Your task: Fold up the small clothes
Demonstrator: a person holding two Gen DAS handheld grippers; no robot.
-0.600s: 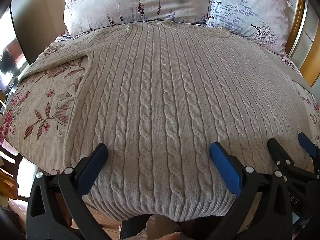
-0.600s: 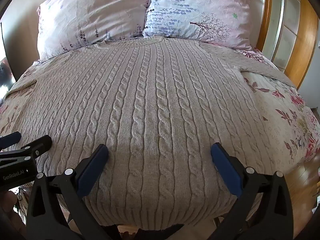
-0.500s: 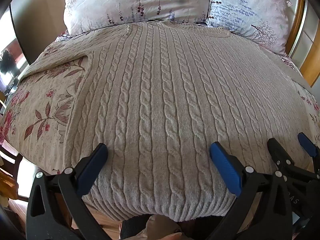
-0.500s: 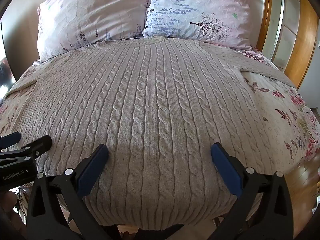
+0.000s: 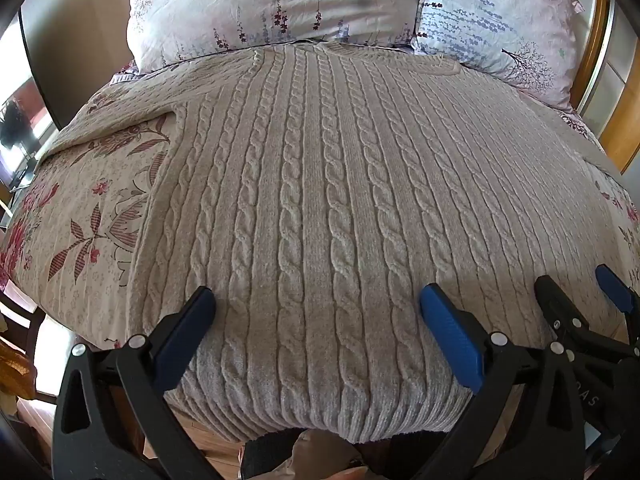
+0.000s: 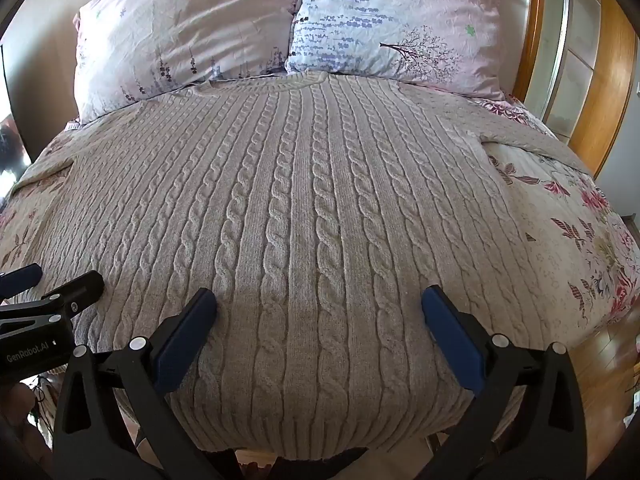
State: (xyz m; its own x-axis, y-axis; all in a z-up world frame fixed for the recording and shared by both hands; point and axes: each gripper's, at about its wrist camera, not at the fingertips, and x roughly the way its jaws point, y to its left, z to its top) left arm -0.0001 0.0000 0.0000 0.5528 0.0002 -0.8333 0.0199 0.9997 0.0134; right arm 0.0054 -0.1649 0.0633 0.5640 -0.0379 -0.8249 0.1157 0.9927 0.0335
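Note:
A beige cable-knit sweater (image 5: 320,200) lies flat and spread out on the bed, collar toward the pillows, ribbed hem toward me; it also shows in the right wrist view (image 6: 312,220). My left gripper (image 5: 318,300) is open and empty, hovering over the hem on the sweater's left half. My right gripper (image 6: 320,300) is open and empty over the hem on the right half. The right gripper also shows at the right edge of the left wrist view (image 5: 580,292), and the left gripper at the left edge of the right wrist view (image 6: 52,284).
The bed has a floral cover (image 5: 80,220) (image 6: 568,232). Two floral pillows (image 5: 272,4) (image 6: 392,28) lean at the head. A wooden headboard (image 6: 600,80) stands at the right. Wooden floor (image 6: 608,360) shows beyond the bed's near edge.

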